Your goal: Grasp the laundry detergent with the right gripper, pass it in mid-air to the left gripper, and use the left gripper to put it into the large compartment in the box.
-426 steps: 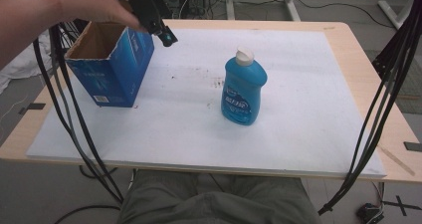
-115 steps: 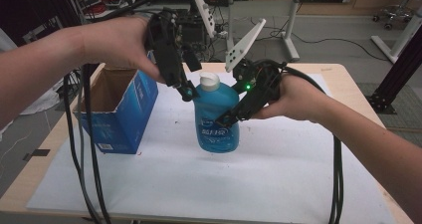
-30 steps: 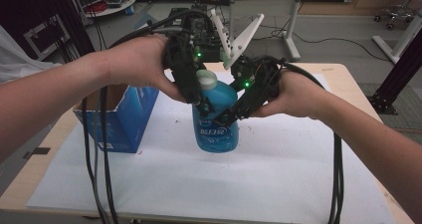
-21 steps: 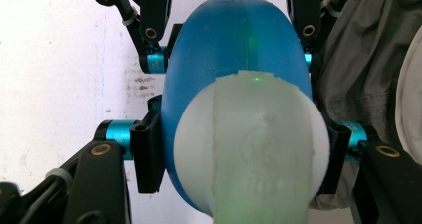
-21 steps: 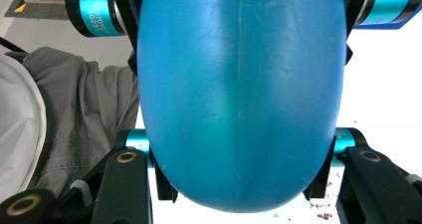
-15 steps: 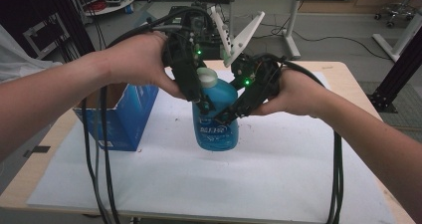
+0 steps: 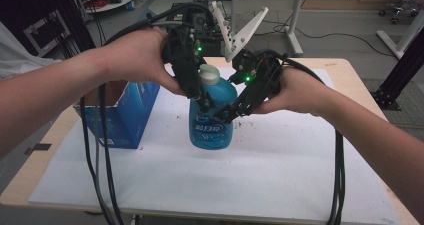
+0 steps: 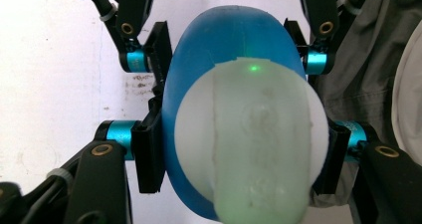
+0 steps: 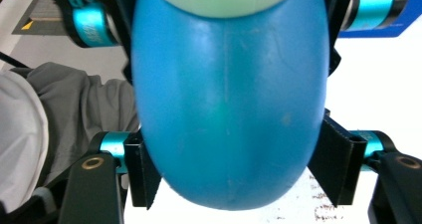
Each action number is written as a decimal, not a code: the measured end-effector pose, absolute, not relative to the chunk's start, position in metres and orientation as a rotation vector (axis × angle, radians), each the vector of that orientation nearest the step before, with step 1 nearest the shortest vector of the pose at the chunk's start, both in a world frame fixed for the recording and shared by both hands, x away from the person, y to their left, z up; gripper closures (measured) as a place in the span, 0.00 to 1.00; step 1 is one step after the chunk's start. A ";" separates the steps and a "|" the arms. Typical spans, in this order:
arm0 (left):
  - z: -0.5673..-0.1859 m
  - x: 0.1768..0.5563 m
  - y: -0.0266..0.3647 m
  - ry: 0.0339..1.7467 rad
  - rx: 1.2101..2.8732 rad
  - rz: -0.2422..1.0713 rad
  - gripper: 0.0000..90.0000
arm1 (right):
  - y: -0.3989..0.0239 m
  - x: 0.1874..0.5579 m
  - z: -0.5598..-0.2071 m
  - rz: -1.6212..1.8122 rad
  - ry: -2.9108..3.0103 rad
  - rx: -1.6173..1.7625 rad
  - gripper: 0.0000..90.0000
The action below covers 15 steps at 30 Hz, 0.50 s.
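Cardboard, in the shape of an open-topped blue box [image 7: 122, 112], stands at the left of the table [image 7: 350, 80], just beside the work, and black cables hang down in front of it from the left gripper [image 7: 192, 82]. A white sheet [image 7: 280, 170] with a few dark specks covers most of the tabletop. Between the two hands, the blue bottle [image 7: 212, 117] is upright over the middle of the sheet, its long axis vertical and its pale rounded cap [image 7: 209, 75] pointing up; whether its base touches the sheet cannot be told. The body is smooth, glossy plastic, oval in section, with a label on the front. The left gripper's fingers [image 8: 149, 149] press on both narrow sides of the bottle just under the cap, holding it. The right gripper [image 7: 240, 102] reaches in from the other side, lower on the body; its jaws have just been opening, and its fingers [image 9: 336, 159] now flank the bottle, the one at the right showing a sliver of gap.
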<state>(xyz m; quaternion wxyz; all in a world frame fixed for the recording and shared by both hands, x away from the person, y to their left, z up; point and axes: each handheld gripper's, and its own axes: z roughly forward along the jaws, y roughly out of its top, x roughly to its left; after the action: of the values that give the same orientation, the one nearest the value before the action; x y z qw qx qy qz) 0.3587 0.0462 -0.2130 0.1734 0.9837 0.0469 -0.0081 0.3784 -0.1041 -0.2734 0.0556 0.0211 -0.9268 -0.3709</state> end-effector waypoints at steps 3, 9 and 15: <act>-0.210 0.360 0.049 0.148 2.786 -0.032 0.43 | -0.104 0.377 -0.275 -1.127 -2.801 0.039 0.24; -0.202 0.362 0.059 0.183 2.784 -0.016 0.43 | -0.109 0.382 -0.275 -1.143 -2.798 -0.036 0.13; -0.187 0.364 0.073 0.275 2.770 0.010 0.43 | -0.122 0.385 -0.274 -1.135 -2.813 -0.114 0.13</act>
<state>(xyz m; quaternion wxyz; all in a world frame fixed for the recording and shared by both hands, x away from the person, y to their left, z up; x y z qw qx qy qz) 0.3644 0.0729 -0.1866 0.1780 0.9792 0.0973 0.0035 0.3854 -0.1222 -0.2739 0.0532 -0.0375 -0.9254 -0.3733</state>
